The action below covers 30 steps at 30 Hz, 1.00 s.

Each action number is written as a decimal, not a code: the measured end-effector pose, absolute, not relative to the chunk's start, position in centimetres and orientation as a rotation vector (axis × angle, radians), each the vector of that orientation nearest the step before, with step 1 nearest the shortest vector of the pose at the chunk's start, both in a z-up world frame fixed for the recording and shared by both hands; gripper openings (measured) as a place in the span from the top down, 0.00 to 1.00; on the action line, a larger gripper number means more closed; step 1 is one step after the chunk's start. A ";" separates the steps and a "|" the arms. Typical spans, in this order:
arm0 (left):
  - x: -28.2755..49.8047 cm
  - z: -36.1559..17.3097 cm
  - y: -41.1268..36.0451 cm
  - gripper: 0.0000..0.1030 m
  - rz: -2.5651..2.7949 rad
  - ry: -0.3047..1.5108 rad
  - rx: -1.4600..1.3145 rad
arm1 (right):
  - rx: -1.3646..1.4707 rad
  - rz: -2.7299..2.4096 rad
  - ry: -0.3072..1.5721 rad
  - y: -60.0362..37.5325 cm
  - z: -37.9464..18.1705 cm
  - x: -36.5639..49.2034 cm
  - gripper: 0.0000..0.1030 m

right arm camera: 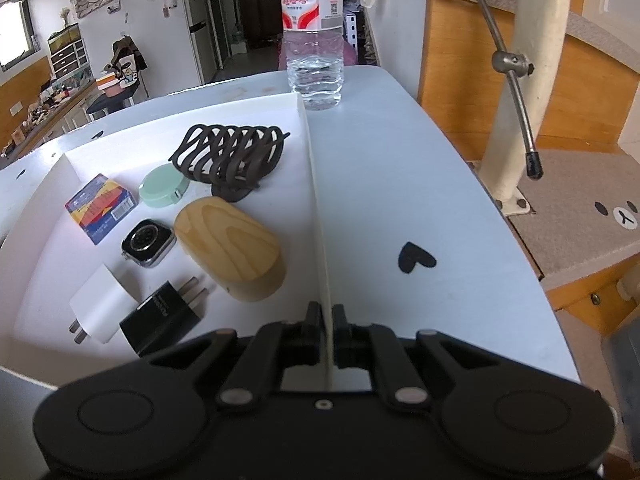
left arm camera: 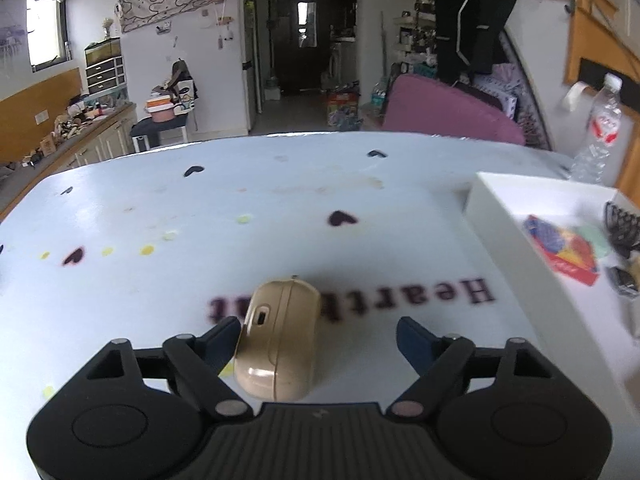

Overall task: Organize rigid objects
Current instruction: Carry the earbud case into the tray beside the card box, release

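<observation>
A beige earbud case [left arm camera: 280, 340] stands on the white table [left arm camera: 200, 220] between the fingers of my left gripper [left arm camera: 318, 328]. It leans against the left finger [left arm camera: 224, 338], and the right finger is well clear of it, so this gripper is open. My right gripper [right arm camera: 327, 312] is shut on the thin right wall of the white tray [right arm camera: 320, 216]. In the tray lie a wooden oval box [right arm camera: 232, 248], a watch face [right arm camera: 148, 242], a mint round case [right arm camera: 164, 190], a dark hair claw [right arm camera: 232, 156], a colourful card box [right arm camera: 100, 206], and a white plug [right arm camera: 104, 304] and a black plug [right arm camera: 160, 316].
In the left wrist view the tray [left arm camera: 504, 216] sits to the right of the case. A water bottle [right arm camera: 314, 40] stands on the table just beyond the tray's far right corner. A pink chair [left arm camera: 448, 112] is behind the table's far edge.
</observation>
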<state>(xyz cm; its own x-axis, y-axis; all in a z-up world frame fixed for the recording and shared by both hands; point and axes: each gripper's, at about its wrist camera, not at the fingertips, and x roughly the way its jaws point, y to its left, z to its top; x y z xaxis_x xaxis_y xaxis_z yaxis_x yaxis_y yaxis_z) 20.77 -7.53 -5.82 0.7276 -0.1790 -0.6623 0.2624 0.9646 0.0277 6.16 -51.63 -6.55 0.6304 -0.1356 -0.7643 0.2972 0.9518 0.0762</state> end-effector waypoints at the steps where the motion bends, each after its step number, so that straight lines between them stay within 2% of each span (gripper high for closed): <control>1: 21.0 -6.0 -7.4 0.28 -0.243 0.718 0.133 | 0.203 -0.250 0.856 -51.6 -6.5 6.2 0.93; 3: 21.6 -6.6 -6.9 0.39 -0.252 0.737 0.137 | 0.201 -0.251 0.859 -51.6 -6.5 6.2 0.93; 9: 22.6 -7.0 -5.8 0.59 -0.272 0.751 0.123 | 0.198 -0.250 0.862 -51.6 -6.5 6.3 0.92; 18: 22.4 -5.1 -7.5 0.60 -0.292 0.718 0.062 | 0.198 -0.251 0.862 -51.6 -6.5 6.3 0.92; 25: 20.2 -0.5 -13.9 0.60 -0.511 0.613 0.104 | 0.198 -0.250 0.861 -51.6 -6.5 6.4 0.93; 30: 19.0 -0.2 -19.6 0.60 -0.655 0.619 0.166 | 0.198 -0.250 0.861 -51.6 -6.5 6.4 0.93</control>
<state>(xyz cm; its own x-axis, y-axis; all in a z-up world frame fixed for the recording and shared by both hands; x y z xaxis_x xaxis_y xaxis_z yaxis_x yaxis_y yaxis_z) 18.97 -19.61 -0.20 0.6216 -0.5190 -0.5868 0.6147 0.7874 -0.0452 6.36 -51.61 -6.51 0.6252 -0.1367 -0.7684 0.2959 0.9526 0.0712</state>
